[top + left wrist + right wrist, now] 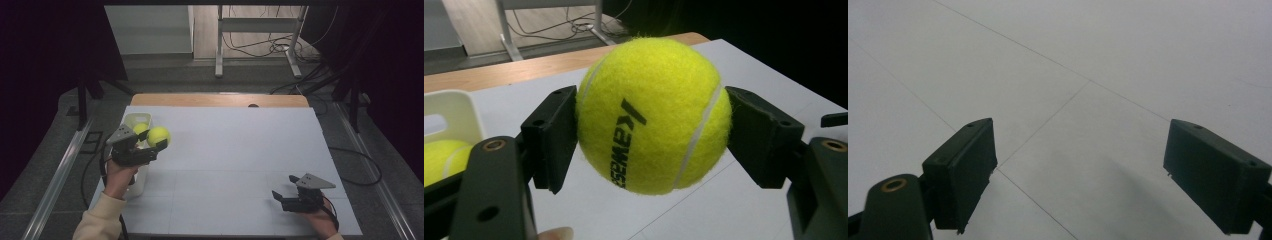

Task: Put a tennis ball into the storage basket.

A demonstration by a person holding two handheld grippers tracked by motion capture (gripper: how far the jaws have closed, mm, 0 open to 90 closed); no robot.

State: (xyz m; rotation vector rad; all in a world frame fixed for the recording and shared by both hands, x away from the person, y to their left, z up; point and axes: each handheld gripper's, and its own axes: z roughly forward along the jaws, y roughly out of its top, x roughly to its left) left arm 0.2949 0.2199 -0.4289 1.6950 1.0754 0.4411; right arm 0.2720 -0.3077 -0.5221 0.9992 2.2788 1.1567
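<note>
1. Tennis ball (653, 115): it sits squarely between the two black fingers (551, 137) of the left gripper (150, 142), one pad on each side at its widest part, which looks like a grip meant to keep a round, fuzzy thing from rolling out. In the high view it lies left of centre, lifted off the tabletop (240, 150).
2. Just left of it there, a white bin (131, 120) stands at the tabletop's left edge with a second ball (140, 128) inside; the held ball hangs just beside the bin's rim, so I judge it is either bound for the bin or fresh out of it.
3. The right gripper (286, 189), lower right in the high view, rests low over bare tabletop, its fingers (963, 170) spread wide and holding nothing, seemingly parked clear of the work.
</note>
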